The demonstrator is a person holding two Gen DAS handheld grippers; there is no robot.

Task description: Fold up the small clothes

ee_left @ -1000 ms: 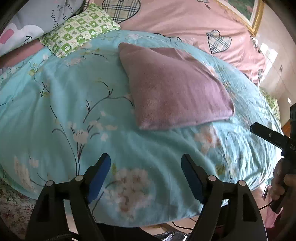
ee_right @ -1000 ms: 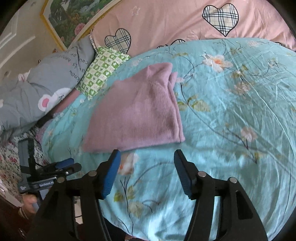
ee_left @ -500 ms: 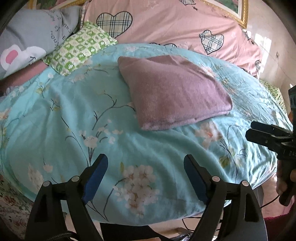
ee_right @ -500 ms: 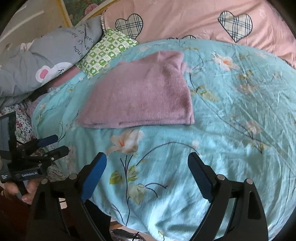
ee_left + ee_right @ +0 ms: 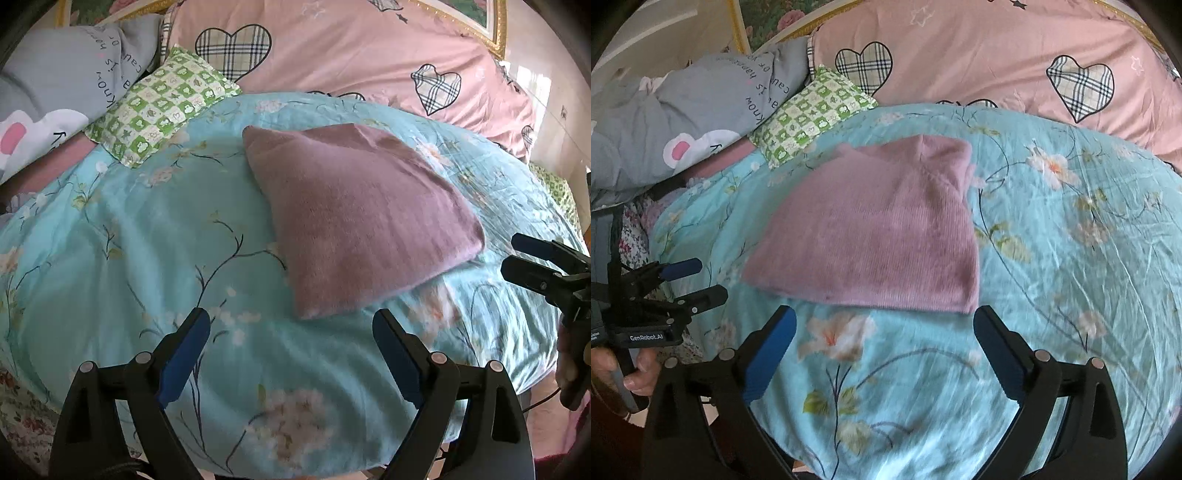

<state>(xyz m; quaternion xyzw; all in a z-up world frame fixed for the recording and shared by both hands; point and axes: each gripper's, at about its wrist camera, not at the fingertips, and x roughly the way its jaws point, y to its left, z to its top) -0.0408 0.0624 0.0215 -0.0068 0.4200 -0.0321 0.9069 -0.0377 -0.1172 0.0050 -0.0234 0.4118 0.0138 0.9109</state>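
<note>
A mauve knitted garment lies folded flat on the turquoise floral bedspread; it also shows in the right wrist view. My left gripper is open and empty, hovering above the bedspread short of the garment's near corner. My right gripper is open and empty, just short of the garment's near edge. Each gripper shows in the other's view: the right one at the right edge, the left one at the left edge.
A green checked pillow, a grey quilt and a pink heart-patterned quilt lie at the head of the bed. A gold picture frame hangs on the wall behind. The bed's near edge is just below both grippers.
Both grippers have pulled back and tilted up, so more of the bed head shows. The right gripper's jaws have opened wider. The garment has not moved.
</note>
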